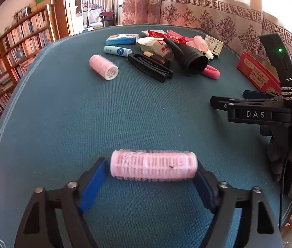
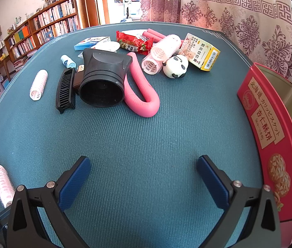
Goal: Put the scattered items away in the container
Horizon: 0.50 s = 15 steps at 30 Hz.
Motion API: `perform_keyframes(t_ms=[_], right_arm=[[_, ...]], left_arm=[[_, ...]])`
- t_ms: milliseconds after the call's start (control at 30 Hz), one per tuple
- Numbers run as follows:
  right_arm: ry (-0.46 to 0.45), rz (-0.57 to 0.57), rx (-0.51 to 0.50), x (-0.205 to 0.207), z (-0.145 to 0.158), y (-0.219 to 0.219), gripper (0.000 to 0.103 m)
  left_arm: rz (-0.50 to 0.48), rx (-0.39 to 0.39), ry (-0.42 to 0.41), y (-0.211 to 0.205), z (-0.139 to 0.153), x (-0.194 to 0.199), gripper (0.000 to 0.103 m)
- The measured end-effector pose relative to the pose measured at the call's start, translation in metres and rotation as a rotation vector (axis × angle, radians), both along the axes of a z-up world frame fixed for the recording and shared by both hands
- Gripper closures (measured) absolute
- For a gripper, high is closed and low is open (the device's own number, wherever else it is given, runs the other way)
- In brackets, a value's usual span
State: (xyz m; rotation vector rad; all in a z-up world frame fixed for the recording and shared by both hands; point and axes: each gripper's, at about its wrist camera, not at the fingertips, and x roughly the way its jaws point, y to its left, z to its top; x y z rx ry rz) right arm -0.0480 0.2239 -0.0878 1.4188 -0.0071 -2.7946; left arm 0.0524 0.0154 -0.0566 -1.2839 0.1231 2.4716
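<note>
A pink hair roller (image 1: 153,166) lies crosswise between the blue pads of the left claw (image 1: 152,177), each end pressed against a pad, so the claw pinches it just over the green bench (image 1: 125,113). Ahead of that claw, well apart, lie a second pink roller (image 1: 104,67), a black comb (image 1: 150,67), a black dryer nozzle (image 1: 189,59) and a heap of packets; to its right the other tool shows side-on, and beyond it stands the red biscuit tin (image 1: 255,70). In the right wrist view the right claw (image 2: 143,177) stands spread wide with only bare bench (image 2: 146,144) between its pads. The red tin (image 2: 269,128) rises close on its right. Far ahead sit the nozzle (image 2: 102,78), a bent pink foam roller (image 2: 143,95), the comb (image 2: 65,91) and a panda-shaped case (image 2: 176,66). At its left edge the held roller (image 2: 2,184) shows.
</note>
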Motion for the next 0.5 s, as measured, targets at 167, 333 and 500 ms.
perform_keyframes(t_ms=[167,333,500], right_arm=[[0.000,0.000,-0.001,0.000,0.000,0.000,0.000],[0.001,0.000,-0.001,0.000,0.000,0.000,0.000],[0.002,0.000,-0.005,0.000,0.000,0.001,0.000]], left_arm=[[0.002,0.097,-0.013,-0.008,0.005,-0.003,0.031],[0.030,0.106,0.013,-0.011,0.013,-0.006,0.031],[0.073,0.139,0.050,-0.016,0.027,-0.020,0.031]])
